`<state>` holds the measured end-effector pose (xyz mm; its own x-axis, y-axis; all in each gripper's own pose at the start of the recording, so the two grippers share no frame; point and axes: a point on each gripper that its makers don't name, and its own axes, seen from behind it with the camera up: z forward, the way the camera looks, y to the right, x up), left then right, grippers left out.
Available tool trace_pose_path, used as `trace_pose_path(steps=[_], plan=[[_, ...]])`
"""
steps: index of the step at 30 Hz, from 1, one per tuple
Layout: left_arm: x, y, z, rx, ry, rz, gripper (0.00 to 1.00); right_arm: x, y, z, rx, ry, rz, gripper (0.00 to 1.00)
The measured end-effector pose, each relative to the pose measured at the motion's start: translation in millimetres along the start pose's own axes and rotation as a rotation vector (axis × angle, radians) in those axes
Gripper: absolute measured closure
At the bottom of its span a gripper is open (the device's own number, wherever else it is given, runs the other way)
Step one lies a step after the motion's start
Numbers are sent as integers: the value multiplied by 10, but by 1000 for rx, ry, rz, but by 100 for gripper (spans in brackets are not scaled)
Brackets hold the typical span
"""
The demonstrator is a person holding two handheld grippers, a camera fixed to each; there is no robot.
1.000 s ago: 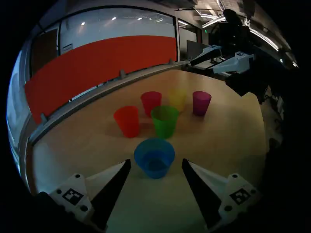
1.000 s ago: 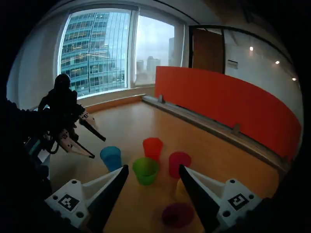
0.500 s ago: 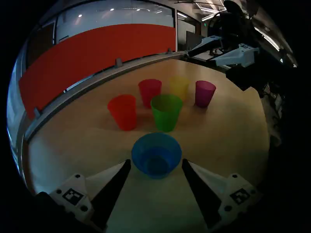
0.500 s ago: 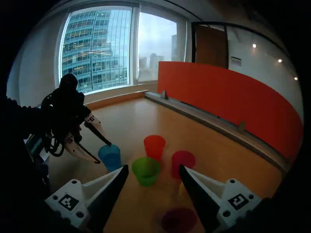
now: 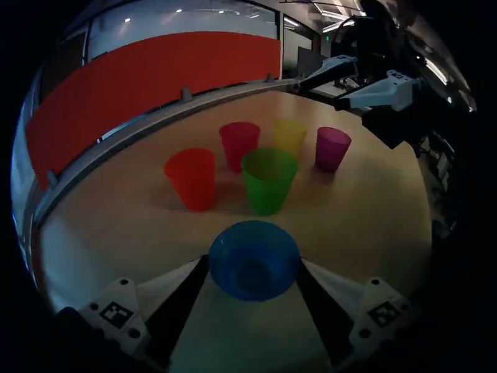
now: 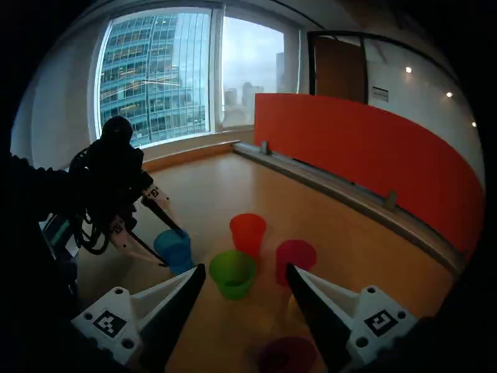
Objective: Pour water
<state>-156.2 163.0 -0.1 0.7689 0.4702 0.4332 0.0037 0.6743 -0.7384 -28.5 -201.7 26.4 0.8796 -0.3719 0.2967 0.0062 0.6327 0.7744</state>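
A blue cup (image 5: 253,260) stands on the wooden table (image 5: 373,211), right between the fingertips of my open left gripper (image 5: 251,268). I cannot tell whether the tips touch its sides or whether it holds water. Behind it stand an orange cup (image 5: 191,177), a green cup (image 5: 268,179), a red cup (image 5: 239,143), a yellow cup (image 5: 289,137) and a magenta cup (image 5: 332,148). My right gripper (image 6: 244,268) hangs open above the green cup (image 6: 232,273), with the magenta cup (image 6: 287,355) below it. In the right gripper view the left gripper (image 6: 163,244) reaches the blue cup (image 6: 174,248).
An orange partition (image 5: 143,74) on a grey rail runs along the table's far edge. Large windows (image 6: 155,81) lie beyond the table end. A person's dark-sleeved hand (image 6: 105,180) holds the left gripper. The right gripper (image 5: 320,96) shows far off at the top right.
My left gripper has moved forward, so the blue cup now sits between its fingertips instead of ahead of them. The right gripper has hardly shifted.
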Motion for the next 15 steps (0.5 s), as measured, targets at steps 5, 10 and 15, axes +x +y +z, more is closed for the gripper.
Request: trace_pose_path(steps=[5,10,15], plan=[[3,-3,24,-1,-1,13,3,-14,14,32,2,-4,2,0],[-10,16,52,-4,-3,28,9,-17,8,81,8,-6,1,0],[-5,30,73,-13,1,17,13,-29,-6,132,14,-14,-2,0]])
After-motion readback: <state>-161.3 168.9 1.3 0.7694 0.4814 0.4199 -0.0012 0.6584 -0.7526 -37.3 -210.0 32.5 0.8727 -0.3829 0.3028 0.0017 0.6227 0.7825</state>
